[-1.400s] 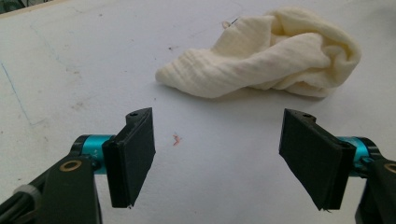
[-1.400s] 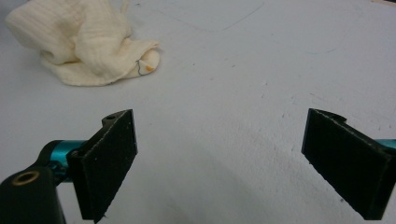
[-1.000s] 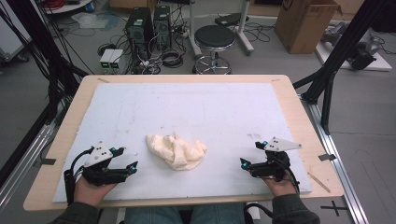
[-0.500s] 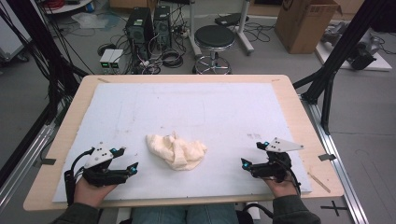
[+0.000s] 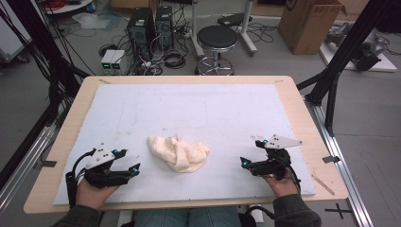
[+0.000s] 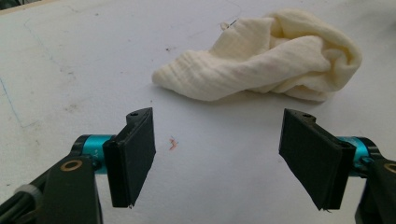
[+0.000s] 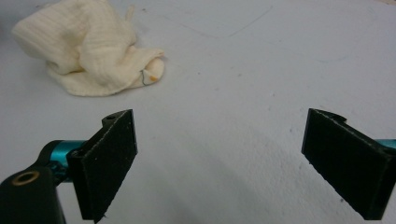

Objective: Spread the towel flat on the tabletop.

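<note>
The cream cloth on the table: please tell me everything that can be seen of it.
The cream cloth is a soft, ribbed-looking fabric, crumpled into a loose heap with folds and a rolled edge. It lies on the white table cover, near the front, between the left gripper and the right gripper. Both grippers are open and apart from it; nothing but the cover touches it.

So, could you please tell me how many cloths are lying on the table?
1. A crumpled cream cloth lies on the white mat near the table's front, between the left hand-held gripper and the right hand-held gripper; neither touches it.
</note>
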The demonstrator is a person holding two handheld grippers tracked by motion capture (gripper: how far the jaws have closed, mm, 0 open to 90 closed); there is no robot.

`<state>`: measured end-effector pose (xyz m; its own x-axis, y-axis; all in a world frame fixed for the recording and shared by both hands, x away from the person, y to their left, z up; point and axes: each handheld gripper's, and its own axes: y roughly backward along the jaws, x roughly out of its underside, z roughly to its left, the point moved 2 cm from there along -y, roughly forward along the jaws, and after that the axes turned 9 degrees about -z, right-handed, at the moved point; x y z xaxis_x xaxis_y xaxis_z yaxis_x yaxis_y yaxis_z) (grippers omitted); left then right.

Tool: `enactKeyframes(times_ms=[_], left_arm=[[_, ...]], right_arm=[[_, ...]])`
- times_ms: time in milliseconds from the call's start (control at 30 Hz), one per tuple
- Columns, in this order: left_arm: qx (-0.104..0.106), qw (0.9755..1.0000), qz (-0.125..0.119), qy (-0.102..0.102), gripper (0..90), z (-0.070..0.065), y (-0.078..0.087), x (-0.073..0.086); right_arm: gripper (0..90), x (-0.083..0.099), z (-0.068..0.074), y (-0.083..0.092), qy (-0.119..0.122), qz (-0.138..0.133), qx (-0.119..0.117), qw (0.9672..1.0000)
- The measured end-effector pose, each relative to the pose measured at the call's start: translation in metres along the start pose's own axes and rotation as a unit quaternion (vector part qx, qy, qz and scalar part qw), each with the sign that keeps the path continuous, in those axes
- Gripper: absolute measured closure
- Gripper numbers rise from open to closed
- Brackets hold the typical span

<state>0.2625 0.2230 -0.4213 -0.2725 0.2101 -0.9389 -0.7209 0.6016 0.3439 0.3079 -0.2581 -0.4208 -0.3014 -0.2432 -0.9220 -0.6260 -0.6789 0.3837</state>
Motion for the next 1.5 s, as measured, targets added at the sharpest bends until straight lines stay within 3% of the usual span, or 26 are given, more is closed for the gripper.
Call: enactKeyframes(times_ms=[200,467,533,867,1033,1167,1333,1500], left_arm=[[0.004,1.0,0.001,-0.001,27.2,0.001,-0.002,-0.001],[0.006,1.0,-0.003,-0.003,27.3,-0.001,-0.002,-0.002],[0.004,1.0,-0.005,0.0,27.3,0.0,-0.002,-0.002],[0.003,1.0,-0.008,0.001,27.2,0.001,0.001,-0.003],[0.002,0.9999,-0.01,0.002,27.2,0.001,0.001,-0.003],[0.002,0.9999,-0.01,0.002,27.1,0.002,0.003,-0.002],[0.0,0.9999,-0.011,0.002,27.1,0.003,0.003,-0.002],[0.001,0.9999,-0.012,0.0,27.2,0.002,0.003,-0.002]], right_arm=[[9.6,-0.017,0.01,-0.013,0.025,0.013,-0.024,0.9993],[11.1,-0.044,0.029,-0.044,0.034,0.012,-0.074,0.9966],[16.2,-0.05,0.034,-0.053,0.043,0.015,-0.095,0.9944],[23.1,-0.072,0.063,-0.099,0.065,0.039,-0.153,0.9853],[25.6,-0.071,0.078,-0.125,0.076,0.059,-0.18,0.979],[28.0,-0.065,0.087,-0.145,0.087,0.088,-0.2,0.972],[38.0,-0.056,0.096,-0.166,0.097,0.113,-0.209,0.9664],[57.6,-0.049,0.098,-0.176,0.102,0.133,-0.211,0.9631]])
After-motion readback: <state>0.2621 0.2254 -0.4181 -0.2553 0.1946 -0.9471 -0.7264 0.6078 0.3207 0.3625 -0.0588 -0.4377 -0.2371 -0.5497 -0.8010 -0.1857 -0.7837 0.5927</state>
